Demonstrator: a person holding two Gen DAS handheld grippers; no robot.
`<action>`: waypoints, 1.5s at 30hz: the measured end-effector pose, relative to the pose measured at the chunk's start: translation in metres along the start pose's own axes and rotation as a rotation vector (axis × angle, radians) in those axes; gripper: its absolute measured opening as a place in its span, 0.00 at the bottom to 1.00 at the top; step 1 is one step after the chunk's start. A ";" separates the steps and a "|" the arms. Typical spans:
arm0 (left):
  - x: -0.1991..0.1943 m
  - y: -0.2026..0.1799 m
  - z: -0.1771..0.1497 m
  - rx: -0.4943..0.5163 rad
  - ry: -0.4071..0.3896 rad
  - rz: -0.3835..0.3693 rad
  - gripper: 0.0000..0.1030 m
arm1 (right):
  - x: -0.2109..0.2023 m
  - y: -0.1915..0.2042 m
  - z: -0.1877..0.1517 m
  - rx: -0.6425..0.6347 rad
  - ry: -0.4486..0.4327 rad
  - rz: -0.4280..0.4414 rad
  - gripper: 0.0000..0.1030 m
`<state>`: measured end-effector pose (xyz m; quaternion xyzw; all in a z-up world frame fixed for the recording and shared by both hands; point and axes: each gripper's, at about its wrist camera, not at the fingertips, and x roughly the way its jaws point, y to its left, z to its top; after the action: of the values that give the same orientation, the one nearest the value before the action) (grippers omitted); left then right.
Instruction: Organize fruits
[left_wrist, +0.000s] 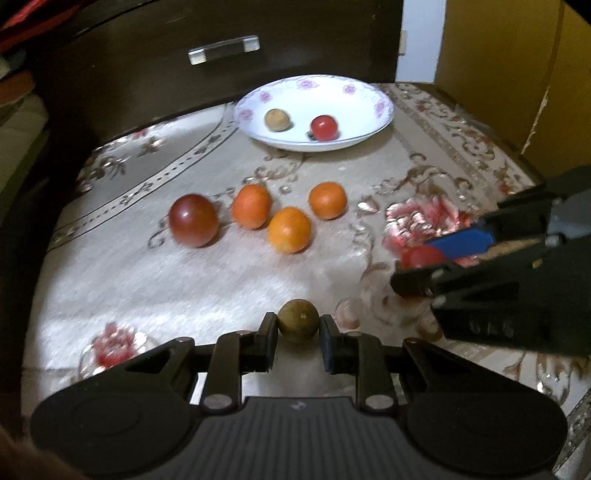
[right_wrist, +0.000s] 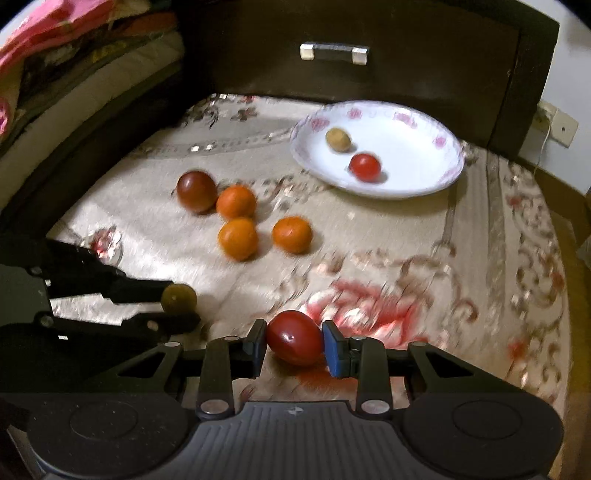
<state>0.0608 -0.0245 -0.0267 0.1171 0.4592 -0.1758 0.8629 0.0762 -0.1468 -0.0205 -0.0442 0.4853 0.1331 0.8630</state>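
While we grip a brown fruit (left_wrist: 298, 320) in the left gripper (left_wrist: 298, 332) | right gripper (right_wrist: 294, 343) clamps a tomato (right_wrist: 294, 342) | plate (left_wrist: 380, 122) at 12 o'clock | risk – round fruit slipping out, or squashing.

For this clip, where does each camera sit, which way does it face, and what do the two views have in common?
Left wrist: on the left gripper, angled down across the cloth toward the plate; own gripper shut on a brown fruit, right gripper entering at right.
Right wrist: on the right gripper, same heading; shut on a red tomato, left gripper at left.
Shared: plate, three oranges, dark tomato, drawer handle.
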 end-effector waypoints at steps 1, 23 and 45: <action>-0.001 0.002 -0.001 -0.009 0.001 0.012 0.30 | 0.002 0.003 -0.002 -0.004 0.004 -0.005 0.27; 0.000 -0.005 -0.003 -0.082 0.062 0.137 0.30 | 0.001 0.021 -0.013 -0.163 0.000 -0.026 0.27; -0.014 -0.007 0.026 -0.075 -0.027 0.097 0.29 | -0.014 0.007 0.001 -0.041 -0.048 0.006 0.27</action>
<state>0.0700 -0.0380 -0.0008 0.1044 0.4477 -0.1182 0.8801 0.0686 -0.1423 -0.0077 -0.0575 0.4617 0.1467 0.8729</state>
